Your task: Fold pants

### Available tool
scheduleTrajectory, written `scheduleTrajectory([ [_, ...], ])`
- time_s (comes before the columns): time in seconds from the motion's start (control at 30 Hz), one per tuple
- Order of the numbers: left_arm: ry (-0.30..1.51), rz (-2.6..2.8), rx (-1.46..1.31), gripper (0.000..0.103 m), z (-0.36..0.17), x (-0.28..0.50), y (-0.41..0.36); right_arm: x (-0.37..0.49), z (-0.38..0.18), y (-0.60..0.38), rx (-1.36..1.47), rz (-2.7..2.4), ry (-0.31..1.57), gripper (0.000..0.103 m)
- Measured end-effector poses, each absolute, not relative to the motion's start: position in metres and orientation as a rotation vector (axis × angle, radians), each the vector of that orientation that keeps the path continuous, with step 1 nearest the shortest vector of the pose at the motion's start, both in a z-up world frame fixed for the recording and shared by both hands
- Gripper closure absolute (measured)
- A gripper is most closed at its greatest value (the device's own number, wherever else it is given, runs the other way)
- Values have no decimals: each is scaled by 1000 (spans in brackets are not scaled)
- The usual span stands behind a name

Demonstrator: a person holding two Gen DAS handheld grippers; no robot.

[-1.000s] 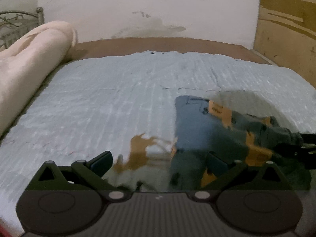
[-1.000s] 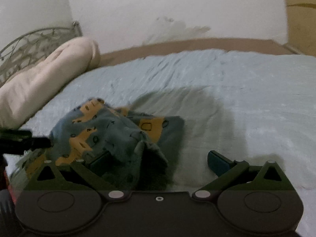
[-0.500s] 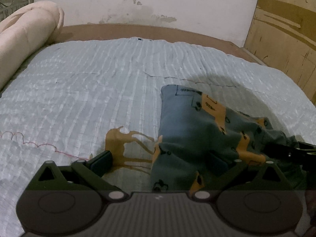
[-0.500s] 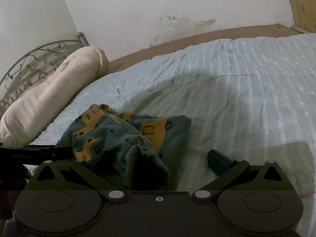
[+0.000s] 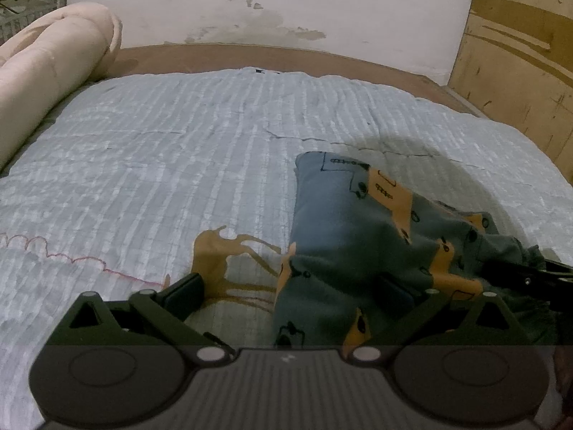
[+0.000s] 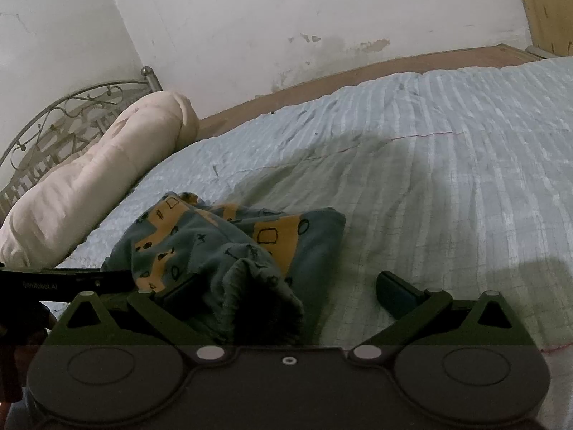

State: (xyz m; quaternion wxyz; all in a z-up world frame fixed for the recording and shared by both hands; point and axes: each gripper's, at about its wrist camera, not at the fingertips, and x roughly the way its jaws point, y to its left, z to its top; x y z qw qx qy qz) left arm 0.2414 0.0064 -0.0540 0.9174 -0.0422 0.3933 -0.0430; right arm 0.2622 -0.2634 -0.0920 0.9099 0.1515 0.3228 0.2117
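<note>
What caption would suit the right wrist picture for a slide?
Open right gripper over bunched blue pants on a quilted bed, a rolled blanket at left.

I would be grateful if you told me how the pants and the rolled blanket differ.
The pants are blue-grey with orange prints; the rolled blanket is plain cream. The pants lie bunched mid-bed; the blanket lies rolled along the bed's edge by the metal headboard. Both rest on the pale blue quilt.

Home bedroom: quilted bed [image 5: 172, 165], metal headboard [image 6: 71, 107].
</note>
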Motion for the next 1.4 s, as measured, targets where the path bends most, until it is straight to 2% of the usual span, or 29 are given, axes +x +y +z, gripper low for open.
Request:
scheduleTrajectory([
  [0.8,896,-110,-89,1,-43,236,-8,260,-84,-273,393,506,648,1],
  [0.87,901,-128,-120,1,-42,237,-4,260,-79,-272,401,529,642,3],
  [0.93,901,-144,-151,1,-41,238,1,262,-78,-269,405,535,651,11],
  [1.1,902,-152,-194,13,-40,237,11,262,-81,-263,384,506,678,25],
  [1.2,898,-145,-229,27,-40,235,17,258,-82,-265,410,493,683,37],
  [1.27,891,-133,-260,40,-38,234,19,255,-83,-267,422,493,685,40],
  [1.3,890,-131,-274,43,-38,233,21,254,-83,-267,426,496,684,43],
  [1.37,891,-144,-287,58,-38,234,21,252,-82,-268,434,498,684,49],
  [1.4,889,-139,-284,61,-37,234,21,252,-81,-269,437,495,685,55],
])
